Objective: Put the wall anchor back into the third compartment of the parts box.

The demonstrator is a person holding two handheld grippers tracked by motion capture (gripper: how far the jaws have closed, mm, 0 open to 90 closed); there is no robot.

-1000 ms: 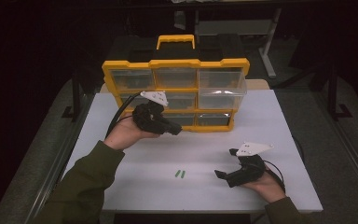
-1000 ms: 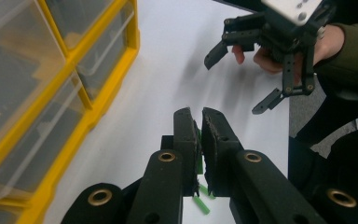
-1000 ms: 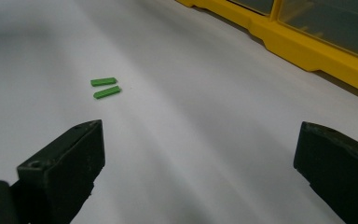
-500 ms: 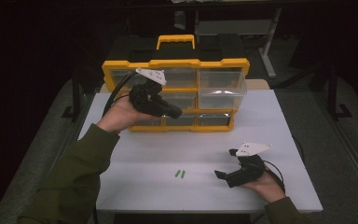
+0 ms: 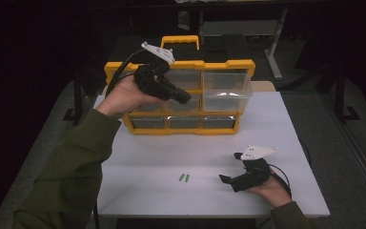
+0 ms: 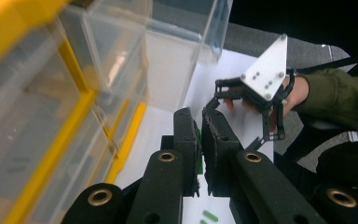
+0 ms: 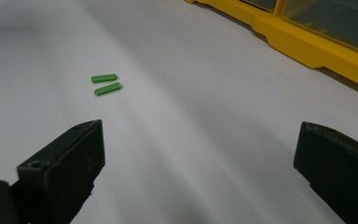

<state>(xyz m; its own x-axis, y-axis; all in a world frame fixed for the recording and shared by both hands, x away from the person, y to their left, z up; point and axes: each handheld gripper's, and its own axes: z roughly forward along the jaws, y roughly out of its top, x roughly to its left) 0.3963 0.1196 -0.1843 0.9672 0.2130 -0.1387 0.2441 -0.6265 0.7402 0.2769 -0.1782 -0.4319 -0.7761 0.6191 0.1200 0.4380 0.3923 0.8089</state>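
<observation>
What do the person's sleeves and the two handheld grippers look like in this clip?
Both arms wear olive-green long sleeves. The left gripper and the right gripper are black, each with two blocky black jaws and brass-coloured pivot bushings. Each carries a pale three-cornered plate on top, dotted with small screws, and trails a black cable.

The high view looks down and forward over the white table [image 5: 171, 157]. Each gripper view looks close along its own jaws, and all three share the yellow organizer [image 5: 186, 130] and two green pieces [image 7: 106, 84].
</observation>
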